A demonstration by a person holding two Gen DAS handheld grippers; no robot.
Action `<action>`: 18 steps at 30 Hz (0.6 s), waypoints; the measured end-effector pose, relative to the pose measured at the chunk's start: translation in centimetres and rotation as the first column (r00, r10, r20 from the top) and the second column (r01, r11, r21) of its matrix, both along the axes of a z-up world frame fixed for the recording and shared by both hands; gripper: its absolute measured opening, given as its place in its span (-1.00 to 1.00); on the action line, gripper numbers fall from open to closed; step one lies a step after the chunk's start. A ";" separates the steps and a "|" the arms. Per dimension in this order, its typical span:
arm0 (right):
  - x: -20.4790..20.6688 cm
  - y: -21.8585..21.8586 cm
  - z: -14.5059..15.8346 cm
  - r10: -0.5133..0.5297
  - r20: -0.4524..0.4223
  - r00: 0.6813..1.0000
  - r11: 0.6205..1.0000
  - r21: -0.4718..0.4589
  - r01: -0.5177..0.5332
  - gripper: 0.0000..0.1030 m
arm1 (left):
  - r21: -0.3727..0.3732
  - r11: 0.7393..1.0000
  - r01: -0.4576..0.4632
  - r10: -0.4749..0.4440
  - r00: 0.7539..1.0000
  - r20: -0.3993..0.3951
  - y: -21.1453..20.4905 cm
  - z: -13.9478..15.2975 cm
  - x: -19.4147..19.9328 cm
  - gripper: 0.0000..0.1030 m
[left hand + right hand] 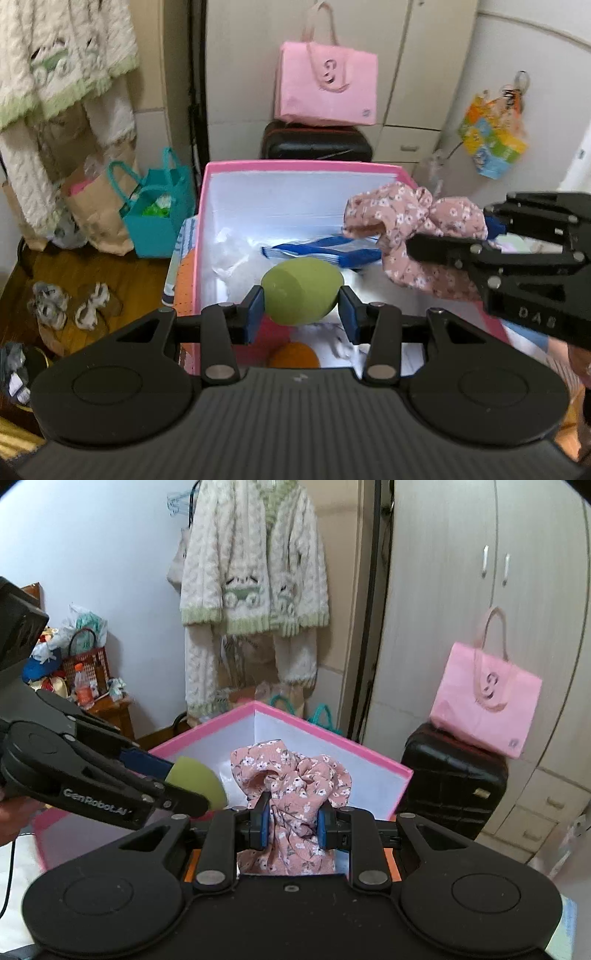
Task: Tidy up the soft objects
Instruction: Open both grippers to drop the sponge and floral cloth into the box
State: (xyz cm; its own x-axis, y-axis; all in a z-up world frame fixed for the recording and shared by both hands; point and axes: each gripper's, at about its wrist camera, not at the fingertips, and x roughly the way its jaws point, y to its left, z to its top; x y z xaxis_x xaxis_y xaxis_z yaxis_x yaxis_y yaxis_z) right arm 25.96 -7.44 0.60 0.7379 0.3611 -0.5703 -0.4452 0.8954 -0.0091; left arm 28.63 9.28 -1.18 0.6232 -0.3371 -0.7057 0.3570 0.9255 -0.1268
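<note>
Scrunchie and green sponge egg hang over the pink box, clamped by your right gripper and left gripper. You're mid-delivery: next, lower both inside, then release.

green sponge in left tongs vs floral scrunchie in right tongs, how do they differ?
The green sponge is smooth, egg-shaped and plain; the floral scrunchie is wrinkled pink cloth with small white flowers. The sponge keeps its rounded form between the left tongs; the scrunchie bunches and drapes past the right tongs. Shared: both are gripped and held over the pink box.
</note>
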 end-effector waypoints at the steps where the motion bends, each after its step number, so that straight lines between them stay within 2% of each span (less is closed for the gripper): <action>1: 0.6 0.0 -0.4 -0.001 -0.016 1.000 1.000 -0.002 0.001 -0.47 | -0.011 1.000 0.001 -0.001 1.000 -0.020 0.0 -0.3 0.6 -0.18; 5: 2.1 0.5 -1.8 0.001 -0.045 0.999 0.999 -0.053 -0.003 -0.44 | -0.015 1.000 -0.016 0.015 0.999 -0.049 -0.2 -0.6 1.9 -0.17; 8: 2.0 1.3 -2.4 -0.008 -0.010 1.000 0.991 -0.132 0.006 -0.44 | 0.000 1.000 -0.012 0.012 0.999 -0.046 -0.8 -0.5 2.1 -0.15; 11: 2.1 1.7 -2.5 -0.014 -0.003 1.000 0.988 -0.155 0.014 -0.21 | 0.013 1.000 -0.004 0.005 0.999 -0.038 -1.2 -0.3 2.1 -0.11; 15: 1.7 1.6 -2.2 -0.021 0.002 1.000 0.986 -0.164 0.021 0.24 | 0.029 0.999 -0.026 0.028 0.999 -0.040 -1.2 -0.2 2.3 0.15; 18: 1.0 1.2 -1.8 -0.022 0.010 1.000 0.988 -0.155 0.023 0.33 | 0.020 0.999 -0.031 0.031 0.999 -0.034 -1.0 0.0 1.8 0.22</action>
